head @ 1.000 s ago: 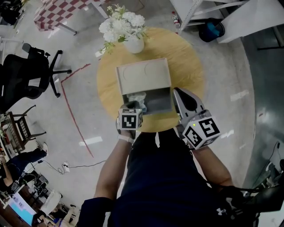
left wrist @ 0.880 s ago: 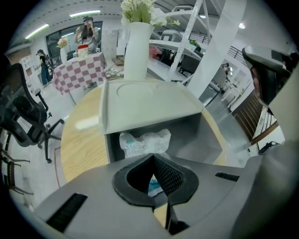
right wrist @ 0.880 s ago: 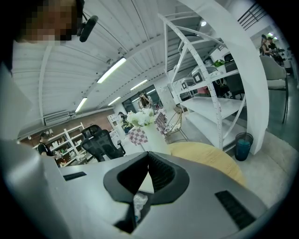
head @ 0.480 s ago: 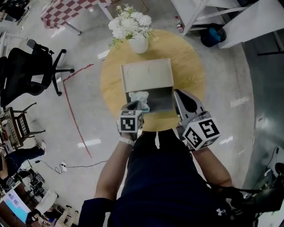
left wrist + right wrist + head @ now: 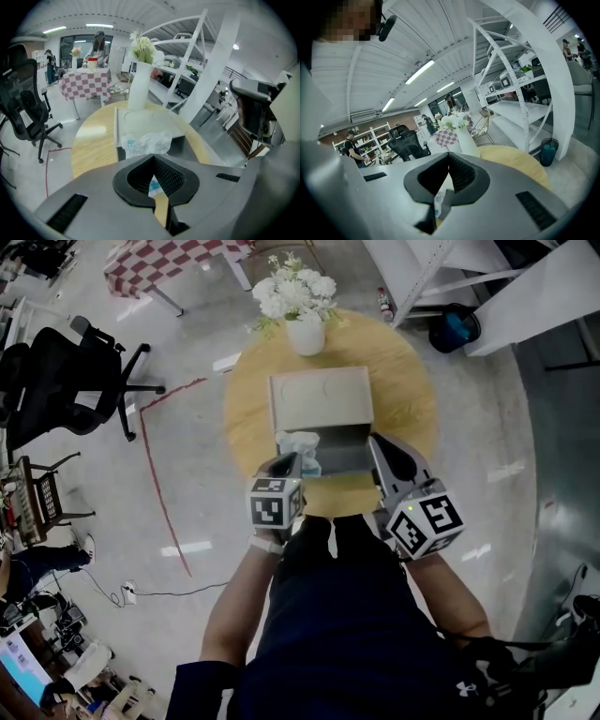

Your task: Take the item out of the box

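An open grey box [image 5: 347,439] stands on the round wooden table [image 5: 398,371], its lid [image 5: 321,397] folded back flat. A crumpled white-and-blue plastic packet [image 5: 298,446] pokes over the box's near-left corner. My left gripper [image 5: 292,461] reaches that corner. In the left gripper view the jaws [image 5: 152,158] meet at their tips on the packet's [image 5: 146,143] lower edge, and a bit of it shows in the gap behind them. My right gripper [image 5: 374,441] hovers at the box's near-right corner, shut and empty [image 5: 450,155].
A white vase [image 5: 306,335] of white flowers [image 5: 296,292] stands at the table's far edge behind the lid. On the floor around it are a black office chair [image 5: 56,381], a checked-cloth table [image 5: 173,257], a blue bin [image 5: 454,309] and a white shelf frame [image 5: 511,75].
The left gripper has crept forward to the box's near-left corner, and the packet now stands a little higher over the rim. The right gripper has kept its place.
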The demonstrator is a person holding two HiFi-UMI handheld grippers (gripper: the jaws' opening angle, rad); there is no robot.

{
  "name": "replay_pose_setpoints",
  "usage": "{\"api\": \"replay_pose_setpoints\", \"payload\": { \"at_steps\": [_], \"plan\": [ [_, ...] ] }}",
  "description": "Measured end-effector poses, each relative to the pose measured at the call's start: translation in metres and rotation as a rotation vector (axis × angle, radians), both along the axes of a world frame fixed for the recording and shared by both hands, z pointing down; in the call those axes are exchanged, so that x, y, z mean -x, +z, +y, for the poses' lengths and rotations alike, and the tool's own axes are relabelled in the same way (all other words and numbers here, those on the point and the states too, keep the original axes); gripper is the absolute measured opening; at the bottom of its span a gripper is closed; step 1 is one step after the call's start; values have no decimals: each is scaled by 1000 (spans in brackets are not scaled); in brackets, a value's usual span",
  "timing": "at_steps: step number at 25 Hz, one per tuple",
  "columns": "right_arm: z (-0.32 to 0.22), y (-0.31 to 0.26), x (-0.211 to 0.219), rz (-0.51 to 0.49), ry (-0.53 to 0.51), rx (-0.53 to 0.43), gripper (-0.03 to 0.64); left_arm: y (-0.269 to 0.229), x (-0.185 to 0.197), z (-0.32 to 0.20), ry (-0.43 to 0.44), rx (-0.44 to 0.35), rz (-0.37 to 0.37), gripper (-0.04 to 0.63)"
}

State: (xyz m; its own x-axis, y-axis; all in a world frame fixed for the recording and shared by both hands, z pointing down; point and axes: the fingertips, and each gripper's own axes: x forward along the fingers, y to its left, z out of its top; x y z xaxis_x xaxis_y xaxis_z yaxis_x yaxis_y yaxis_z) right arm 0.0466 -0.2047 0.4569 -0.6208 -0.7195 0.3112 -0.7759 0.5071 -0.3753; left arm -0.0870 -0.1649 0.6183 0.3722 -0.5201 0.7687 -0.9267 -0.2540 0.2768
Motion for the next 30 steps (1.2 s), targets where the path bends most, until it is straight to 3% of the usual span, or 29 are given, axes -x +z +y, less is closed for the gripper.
{"api": "replay_pose_setpoints", "payload": {
  "at_steps": [7,30],
  "plan": [
    [8,-12,4,6,-8,-28,12,-49,10,-4,-28,-118,75,15],
    [4,-84,24,-11,-59,-188,12,-209,33,-17,-109,-524,214,15]
  ]
}}
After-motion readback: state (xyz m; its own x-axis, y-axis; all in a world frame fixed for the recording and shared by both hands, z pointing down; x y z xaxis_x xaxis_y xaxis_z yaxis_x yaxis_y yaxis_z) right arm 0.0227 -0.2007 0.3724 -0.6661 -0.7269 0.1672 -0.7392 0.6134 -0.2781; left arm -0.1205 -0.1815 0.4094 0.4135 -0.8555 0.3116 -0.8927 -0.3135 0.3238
